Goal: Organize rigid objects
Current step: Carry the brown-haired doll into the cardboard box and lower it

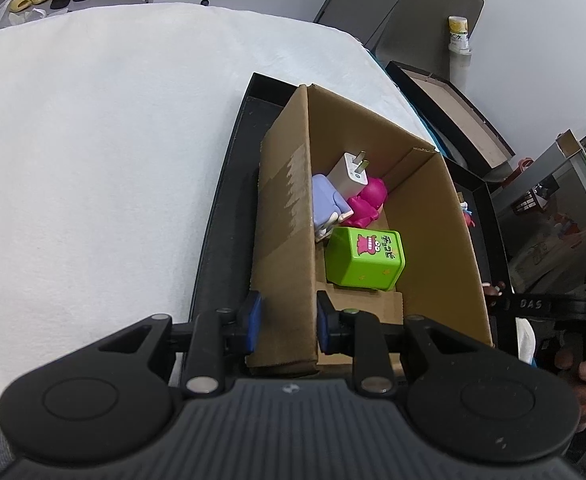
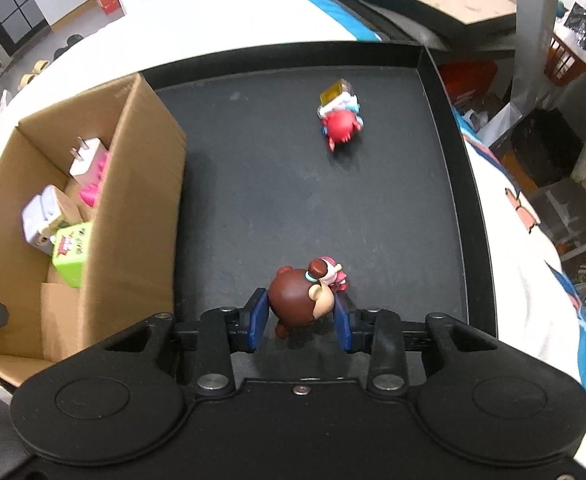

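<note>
- Right gripper (image 2: pixel 301 320), lower centre: jaws closed on the brown-haired figurine (image 2: pixel 299 300), which stands on the black tray (image 2: pixel 445 184).
- Left gripper (image 1: pixel 289 322): jaws narrow, clamping the cardboard box (image 1: pixel 289 200) wall.
- Step: pick-up; next, lift and carry left into the box.
- Box holds green tin (image 1: pixel 365 260), charger (image 1: pixel 349 176), pink toy (image 1: pixel 367 202).
- Red figurine (image 2: pixel 341 120) waits, upper centre.

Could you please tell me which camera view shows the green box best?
The left wrist view: the green box lies fully visible inside the cardboard box. The right wrist view shows only part of it behind the carton wall.
</note>
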